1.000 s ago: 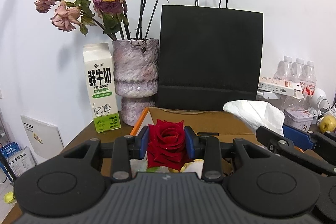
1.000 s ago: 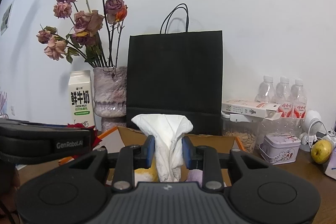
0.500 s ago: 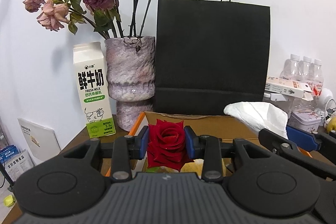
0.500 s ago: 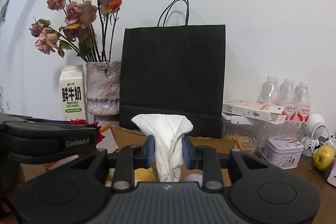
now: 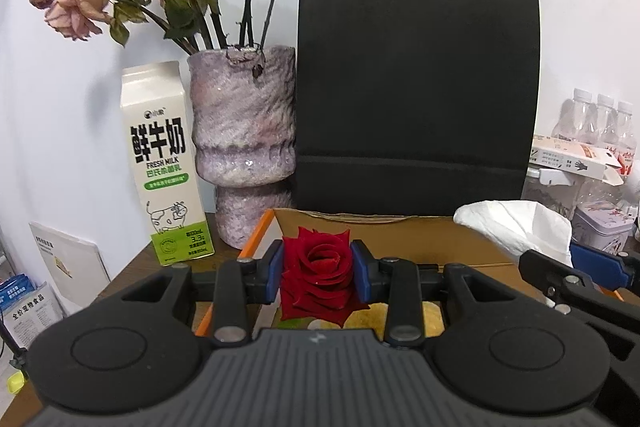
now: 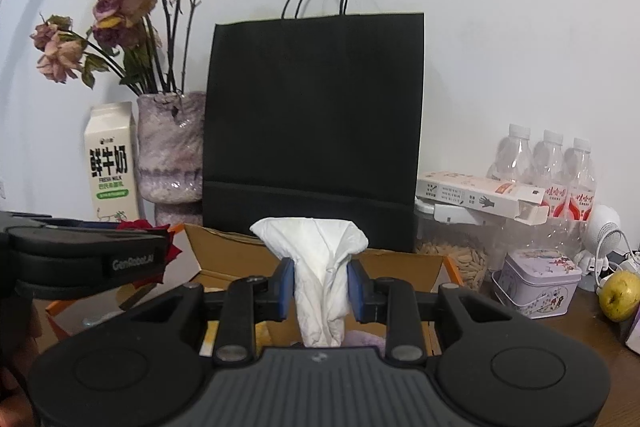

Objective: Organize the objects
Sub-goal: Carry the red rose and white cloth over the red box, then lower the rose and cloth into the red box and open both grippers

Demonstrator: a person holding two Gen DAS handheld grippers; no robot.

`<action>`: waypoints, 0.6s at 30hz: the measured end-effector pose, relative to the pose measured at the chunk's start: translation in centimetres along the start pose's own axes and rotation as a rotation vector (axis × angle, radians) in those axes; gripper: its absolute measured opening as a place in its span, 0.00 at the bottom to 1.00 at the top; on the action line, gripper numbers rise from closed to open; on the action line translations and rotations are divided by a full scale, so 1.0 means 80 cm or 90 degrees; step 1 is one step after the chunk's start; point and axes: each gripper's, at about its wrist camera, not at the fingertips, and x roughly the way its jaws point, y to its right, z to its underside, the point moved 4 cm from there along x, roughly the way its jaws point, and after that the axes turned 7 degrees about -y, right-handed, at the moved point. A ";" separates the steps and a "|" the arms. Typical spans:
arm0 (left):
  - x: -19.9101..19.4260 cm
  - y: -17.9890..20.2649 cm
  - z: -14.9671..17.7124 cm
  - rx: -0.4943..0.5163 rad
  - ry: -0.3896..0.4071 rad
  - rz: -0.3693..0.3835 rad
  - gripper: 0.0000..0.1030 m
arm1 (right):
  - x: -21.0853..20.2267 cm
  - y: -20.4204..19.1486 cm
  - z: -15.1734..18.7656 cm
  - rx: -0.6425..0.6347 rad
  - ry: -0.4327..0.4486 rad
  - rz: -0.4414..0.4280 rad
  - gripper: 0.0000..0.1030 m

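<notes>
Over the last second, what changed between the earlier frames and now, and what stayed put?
Both claws have moved closer to the black paper bag and vase, which loom larger in both views now. Nothing was taken or released: the left claw stays shut on the red rose, and the right claw on the white tissue. Bag, vase, milk carton and cardboard box kept their places.

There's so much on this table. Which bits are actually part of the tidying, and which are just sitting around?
In use:
red rose, in left gripper
white tissue, in right gripper
cardboard box

Lying about:
milk carton
vase
black bag
water bottles
tin
pear
</notes>
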 end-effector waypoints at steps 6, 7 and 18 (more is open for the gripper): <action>0.013 -0.001 -0.002 0.000 -0.006 0.003 0.40 | 0.010 0.003 0.002 -0.004 -0.012 0.007 0.32; 0.013 -0.001 -0.001 0.000 -0.007 0.002 0.42 | 0.012 0.003 0.003 -0.004 -0.015 0.010 0.38; 0.010 -0.004 -0.002 -0.007 -0.002 -0.019 1.00 | 0.020 0.019 0.010 0.035 -0.046 0.039 1.00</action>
